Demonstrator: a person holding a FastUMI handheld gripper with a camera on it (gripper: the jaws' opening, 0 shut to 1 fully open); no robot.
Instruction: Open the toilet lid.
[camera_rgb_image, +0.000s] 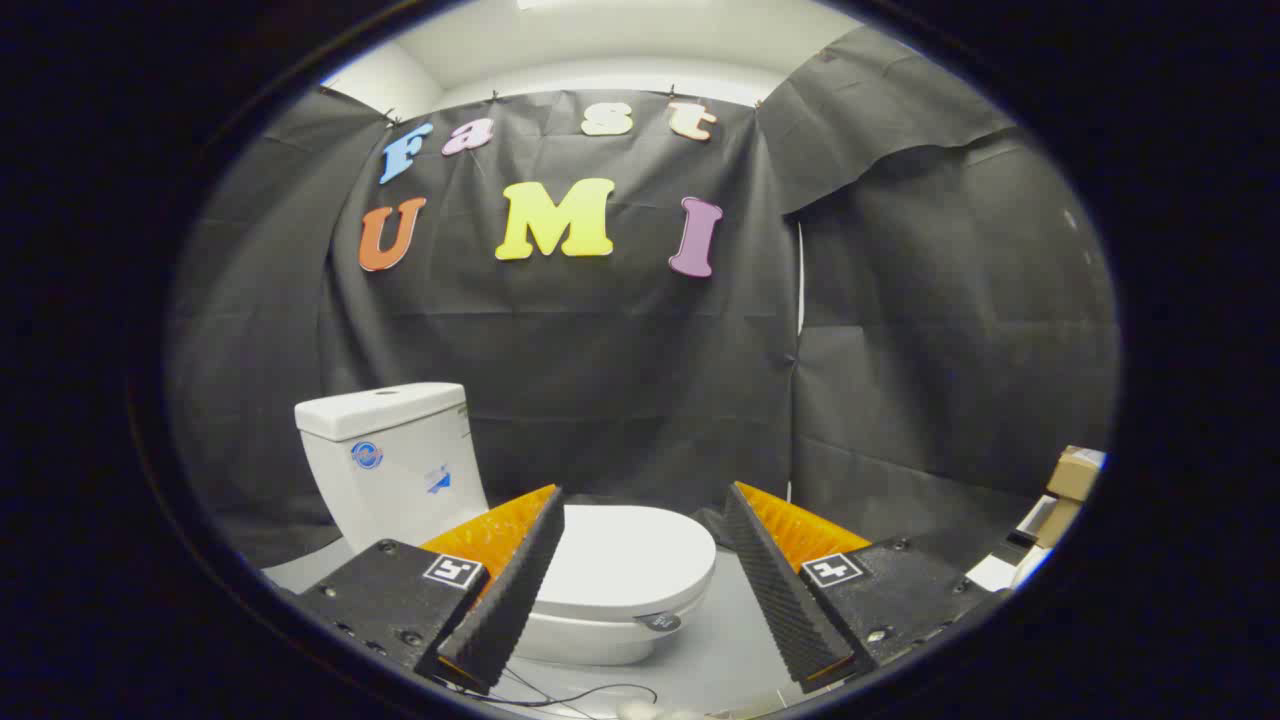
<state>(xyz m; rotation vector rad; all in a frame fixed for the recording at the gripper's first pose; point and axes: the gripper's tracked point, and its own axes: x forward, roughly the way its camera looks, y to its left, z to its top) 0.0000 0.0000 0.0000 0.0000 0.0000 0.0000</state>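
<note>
Our gripper (640, 570) has its fingers spread wide, holding nothing. The toilet lid (625, 560) lies flat ahead. We might slip off its smooth edge.

Booth draped in creased black cloth (620, 380) under a pale ceiling (600, 50). Grey floor (720, 650) below, boxes (1070, 480) stacked at right, thin cable (590, 692) trailing across foreground.

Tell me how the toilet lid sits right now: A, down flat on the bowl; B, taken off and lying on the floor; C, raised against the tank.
A: the toilet lid lies flat over the bowl, apart from the tank, seen between the open fingers of the hand-held gripper.
</note>
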